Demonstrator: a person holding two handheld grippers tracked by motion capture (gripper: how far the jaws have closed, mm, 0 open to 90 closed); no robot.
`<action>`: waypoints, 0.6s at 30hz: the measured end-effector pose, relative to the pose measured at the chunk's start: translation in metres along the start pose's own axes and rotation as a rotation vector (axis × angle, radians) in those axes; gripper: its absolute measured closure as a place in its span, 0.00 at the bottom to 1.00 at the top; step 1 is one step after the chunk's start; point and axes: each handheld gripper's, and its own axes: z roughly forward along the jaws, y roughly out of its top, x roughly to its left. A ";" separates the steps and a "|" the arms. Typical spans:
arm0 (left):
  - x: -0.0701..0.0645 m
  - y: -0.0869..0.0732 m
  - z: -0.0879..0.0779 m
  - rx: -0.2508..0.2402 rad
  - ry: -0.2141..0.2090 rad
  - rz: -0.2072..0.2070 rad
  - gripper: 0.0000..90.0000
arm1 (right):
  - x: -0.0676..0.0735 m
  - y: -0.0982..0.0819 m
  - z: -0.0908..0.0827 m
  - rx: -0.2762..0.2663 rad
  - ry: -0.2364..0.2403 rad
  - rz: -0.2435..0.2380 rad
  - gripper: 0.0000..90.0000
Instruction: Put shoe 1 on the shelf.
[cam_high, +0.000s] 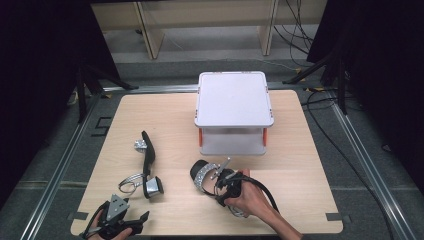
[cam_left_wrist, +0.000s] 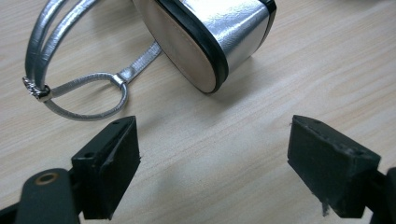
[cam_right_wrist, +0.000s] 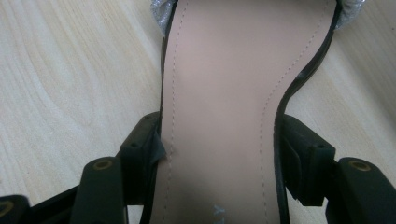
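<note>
The right tool (cam_right_wrist: 219, 154) has its jaws pressed on the sides of a sandal (cam_right_wrist: 224, 93) at the bench's (cam_high: 300, 200) near middle, while the left tool (cam_left_wrist: 215, 158) gapes empty near another sandal (cam_left_wrist: 205, 37) at near left.

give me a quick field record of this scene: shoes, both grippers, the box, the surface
surface: light wooden table
shoe in hand: sandal with pink insole, lying on the table, its narrow waist between the right gripper's jaws
right gripper: jaws against both edges of the sole, gripping it
other shoe: silver heeled sandal lying on its side at table left, strap loops spread beside it
left gripper: jaws wide open, nothing between them, just short of the silver heel
box: white lidded box with orange latches, at the far middle of the table
</note>
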 end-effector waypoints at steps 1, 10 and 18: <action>0.000 0.000 0.000 0.000 0.000 0.000 0.18 | 0.000 0.000 0.000 0.000 0.000 0.000 0.43; -0.001 0.000 -0.001 -0.017 -0.007 -0.022 0.18 | 0.003 -0.002 -0.004 -0.012 0.013 -0.019 0.47; -0.001 0.000 -0.001 -0.015 -0.006 -0.031 0.18 | 0.007 0.001 -0.009 -0.035 0.036 -0.033 0.48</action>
